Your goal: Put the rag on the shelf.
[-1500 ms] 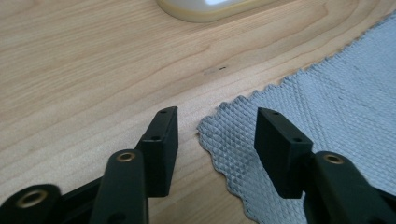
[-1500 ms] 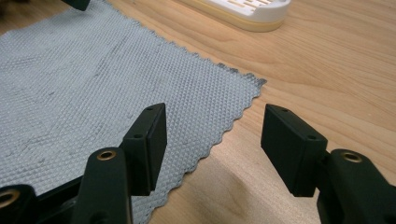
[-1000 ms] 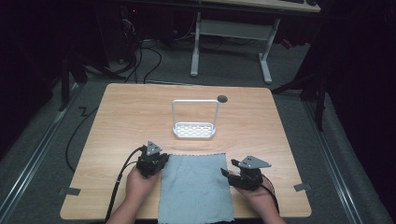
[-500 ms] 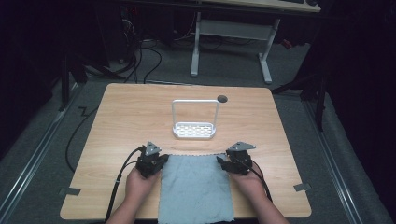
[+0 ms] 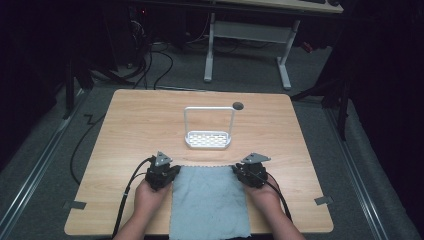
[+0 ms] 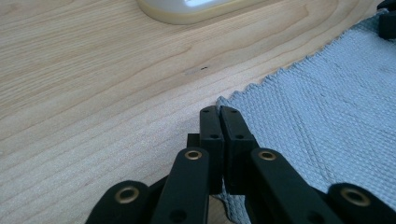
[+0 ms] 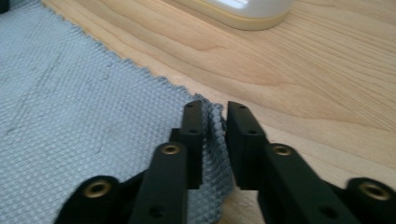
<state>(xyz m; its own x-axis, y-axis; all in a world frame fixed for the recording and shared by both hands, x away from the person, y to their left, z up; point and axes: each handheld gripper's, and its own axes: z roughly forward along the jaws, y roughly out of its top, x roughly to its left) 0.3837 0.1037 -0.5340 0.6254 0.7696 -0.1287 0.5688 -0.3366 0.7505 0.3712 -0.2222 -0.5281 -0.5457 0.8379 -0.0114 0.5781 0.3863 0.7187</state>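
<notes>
A grey-blue woven cloth (image 5: pixel 207 202) lies flat at the table's near edge, between the person's two hands. My left gripper (image 5: pixel 172 171) sits at its far left corner. In the left gripper view, that gripper (image 6: pixel 219 110) has its jaws pressed together over the corner of the cloth (image 6: pixel 327 93). My right gripper (image 5: pixel 237 171) is at the far right corner. Seen in the right gripper view, this gripper (image 7: pixel 215 106) has its jaws close together, with a raised fold of the cloth (image 7: pixel 70 93) pinched between them.
A white wire rack (image 5: pixel 207 136) with a perforated base stands mid-table, just beyond the cloth; its base edge (image 6: pixel 187 9) (image 7: pixel 243 9) shows in both gripper views. Bare wooden table (image 5: pixel 135 130) spreads left, right and behind. A dark hole (image 5: pixel 238 105) marks the far side.
The right gripper has moved left and forward from beside the cloth to its far right corner and closed on it. The left gripper has stayed at its corner.
</notes>
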